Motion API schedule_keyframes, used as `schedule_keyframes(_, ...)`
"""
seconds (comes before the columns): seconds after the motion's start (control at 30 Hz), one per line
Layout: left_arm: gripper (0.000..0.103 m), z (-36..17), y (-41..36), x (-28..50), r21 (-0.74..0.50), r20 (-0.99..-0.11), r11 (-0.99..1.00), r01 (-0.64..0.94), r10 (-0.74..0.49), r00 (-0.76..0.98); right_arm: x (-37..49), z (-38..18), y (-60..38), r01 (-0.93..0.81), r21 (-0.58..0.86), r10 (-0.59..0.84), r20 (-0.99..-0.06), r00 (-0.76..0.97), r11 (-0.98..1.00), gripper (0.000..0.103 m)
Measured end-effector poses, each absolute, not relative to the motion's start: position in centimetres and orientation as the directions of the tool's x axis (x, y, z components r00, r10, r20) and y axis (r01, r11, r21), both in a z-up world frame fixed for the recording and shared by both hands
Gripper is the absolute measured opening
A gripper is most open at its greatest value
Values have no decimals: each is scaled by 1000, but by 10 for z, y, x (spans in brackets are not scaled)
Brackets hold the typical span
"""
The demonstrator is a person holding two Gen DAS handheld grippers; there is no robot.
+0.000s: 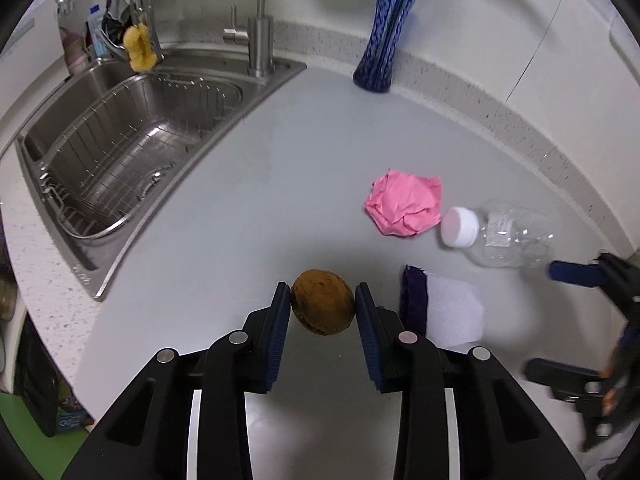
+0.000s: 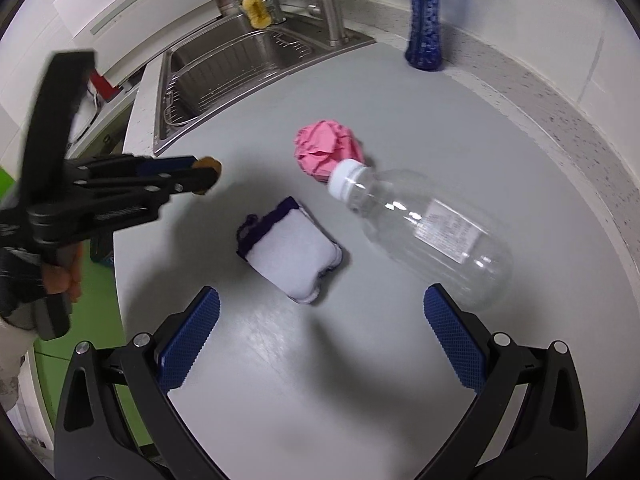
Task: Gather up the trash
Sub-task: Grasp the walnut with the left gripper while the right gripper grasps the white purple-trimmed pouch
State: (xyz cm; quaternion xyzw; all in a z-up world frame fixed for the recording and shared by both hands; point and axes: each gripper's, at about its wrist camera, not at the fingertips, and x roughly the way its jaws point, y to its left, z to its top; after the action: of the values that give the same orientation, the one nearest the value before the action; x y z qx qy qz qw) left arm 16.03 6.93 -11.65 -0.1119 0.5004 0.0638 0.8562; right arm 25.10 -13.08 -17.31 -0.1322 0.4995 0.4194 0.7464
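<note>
Left hand-held gripper (image 1: 322, 307) clamped on a brown nut (image 1: 322, 307), pads pressing both its sides, nut lifted just clear of the counter (image 1: 280, 184) near the front edge. Right hand-held gripper (image 2: 322, 334) wide open and empty, hovering over the front part of the counter.

Just beyond the right one: a white pad with a purple edge (image 2: 294, 256). Past that, toward the right edge: a clear bottle (image 2: 420, 232) on its side, white cap touching a pink paper ball (image 2: 326, 148) or nearly so. Farther back: a sink (image 1: 132, 148) at the back left corner, a blue vase (image 1: 386, 32) against the back wall.

Step in hand, by the look of it: carrying off the nut. Best done with a steady squeeze, since round and hard, so apt to squirt out; no tilting on the way. No bin in view. For the right one, better to straddle the pad squarely before closing.
</note>
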Motion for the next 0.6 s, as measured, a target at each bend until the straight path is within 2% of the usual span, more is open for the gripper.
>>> schedule_keyframes(0.27,33,-103,76,136,-147,-858,959,-244,-1,513,247,-195,-93,-815,202,480,-871,104,543,100)
schedule_keyframes(0.3,33,-103,76,132,-148,-858,957,-249,1,514,246,-198,-90,-820,201,481,-871,101,537,97)
schedule_keyframes(0.33,33,-104,77,129,-150,-858,955,-255,2,514,247,-201,-86,-825,194,479,-872,103,531,85)
schedule_keyframes(0.43,33,-105,78,120,-158,-859,948,-276,6,513,251,-210,-80,-828,169,453,-885,112,535,63)
schedule_keyframes(0.47,33,-105,78,117,-160,-858,946,-283,8,513,252,-210,-80,-827,168,454,-883,116,537,60)
schedule_keyframes(0.5,33,-105,79,113,-165,-858,942,-292,9,514,253,-210,-81,-825,169,457,-881,118,539,48)
schedule_keyframes(0.53,33,-105,79,109,-169,-857,939,-299,10,516,253,-209,-83,-825,165,460,-879,125,541,30)
schedule_keyframes(0.57,33,-105,80,105,-174,-856,935,-308,11,518,254,-205,-85,-826,155,461,-877,138,542,17)
schedule_keyframes(0.6,33,-104,80,102,-177,-854,932,-315,13,519,255,-203,-87,-827,153,461,-876,140,541,9)
